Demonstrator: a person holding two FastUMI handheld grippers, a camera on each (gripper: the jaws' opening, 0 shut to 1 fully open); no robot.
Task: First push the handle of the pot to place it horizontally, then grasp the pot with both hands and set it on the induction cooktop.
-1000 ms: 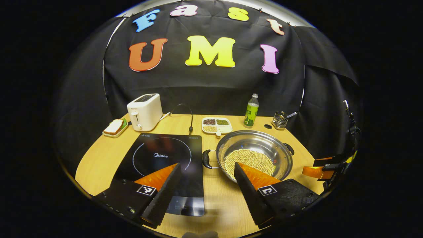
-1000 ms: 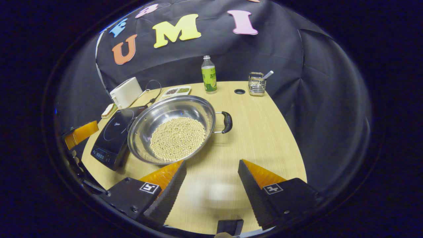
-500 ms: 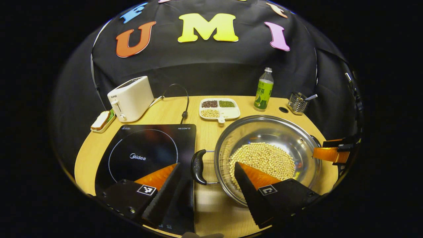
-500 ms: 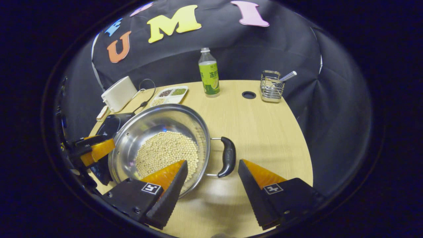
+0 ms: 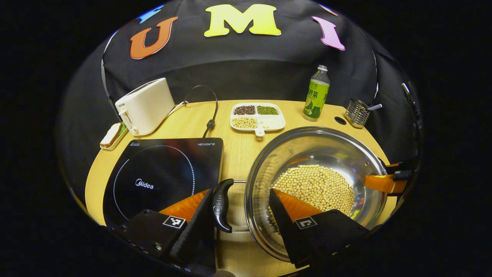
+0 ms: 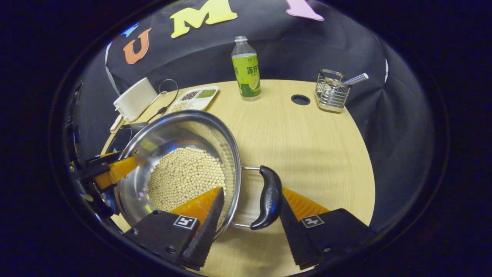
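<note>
While both grippers' fingers gape wide astride its handles, pot (image 5: 315,154) sits beside cooktop (image 5: 161,173).

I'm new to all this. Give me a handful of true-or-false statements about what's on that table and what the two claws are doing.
1. The pot holds pale beans. True.
2. The pot sits on the induction cooktop. False: it stands on the table beside it.
3. The left gripper is clamped shut. False: its fingers are open, straddling the pot's black handle.
4. The right gripper is open around the other handle. True.
5. The green bottle lies on its side. False: it stands upright.
</note>
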